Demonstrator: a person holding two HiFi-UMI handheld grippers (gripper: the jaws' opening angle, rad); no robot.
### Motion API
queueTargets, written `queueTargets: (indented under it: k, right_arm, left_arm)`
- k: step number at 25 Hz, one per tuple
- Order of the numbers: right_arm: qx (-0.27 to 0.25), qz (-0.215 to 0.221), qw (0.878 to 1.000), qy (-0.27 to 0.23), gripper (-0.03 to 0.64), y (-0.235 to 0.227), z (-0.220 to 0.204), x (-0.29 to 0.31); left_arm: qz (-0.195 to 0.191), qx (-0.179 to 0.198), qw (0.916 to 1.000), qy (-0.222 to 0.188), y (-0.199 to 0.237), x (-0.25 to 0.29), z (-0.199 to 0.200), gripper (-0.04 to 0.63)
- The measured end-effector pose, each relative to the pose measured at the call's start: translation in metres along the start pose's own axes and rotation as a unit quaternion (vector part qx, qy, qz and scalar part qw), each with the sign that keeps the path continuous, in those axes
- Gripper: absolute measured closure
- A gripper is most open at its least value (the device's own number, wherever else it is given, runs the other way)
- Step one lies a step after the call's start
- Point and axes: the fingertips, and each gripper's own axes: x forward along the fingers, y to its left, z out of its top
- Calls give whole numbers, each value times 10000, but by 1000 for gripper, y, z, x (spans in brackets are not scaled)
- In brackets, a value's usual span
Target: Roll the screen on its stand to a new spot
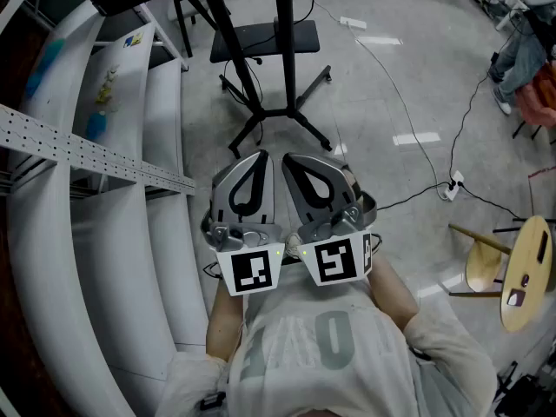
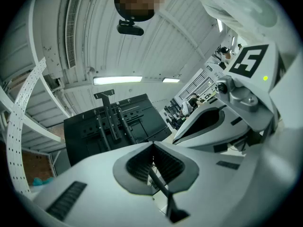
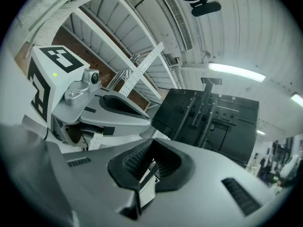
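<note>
**Asker:** Where is the screen right now?

**Me:** The black flat screen on its black wheeled stand [image 1: 283, 50] is on the grey concrete floor [image 1: 382, 102], straight ahead of me. The pole is upright and the splayed legs spread over the floor just past my tool tips in the head view. Both tool views face its dark back, where upright mounting bars run down the middle.

**Asker:** And your tools?

**Me:** I hold my left tool [image 1: 261, 156] and my right tool [image 1: 289, 158] side by side in front of my chest, close together, both pointing towards the stand. Each is closed tight, its ribbed pads pressed against each other and gripping nothing. Neither one touches the stand. From the left tool's camera I see the right tool just beside it, marker cube on top, and the right tool's camera shows the left tool the same way.

**Asker:** What else is on that floor?

**Me:** Over on my right a white power strip [image 1: 450, 187] lies with thin black cables [image 1: 417, 146] running to it, well apart from the stand. Nearer the right edge of the head view stands a round pale wooden stool [image 1: 526, 272]. On my left, broad white curved panels [image 1: 52, 259] rise beside me, and a white perforated metal rail [image 1: 87, 150] crosses them, reaching almost to my left tool.
</note>
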Motion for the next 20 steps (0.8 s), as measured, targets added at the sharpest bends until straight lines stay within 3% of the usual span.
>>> queueTargets:
  k: [9,16,20]
  right_arm:
    - [149,28,9998,99,598,-24,-25,-7]
    - [823,277,9958,276,597,-42,-50,0]
    - [928,207,9951,286,595,-59,-63,14]
  left_arm:
    - [-2,-42,9998,203,-17,15,-4,581]
    - [102,-273,9990,331,-17,26,-14,581]
    - [157,-288,9989,322,-15,41,-21,581]
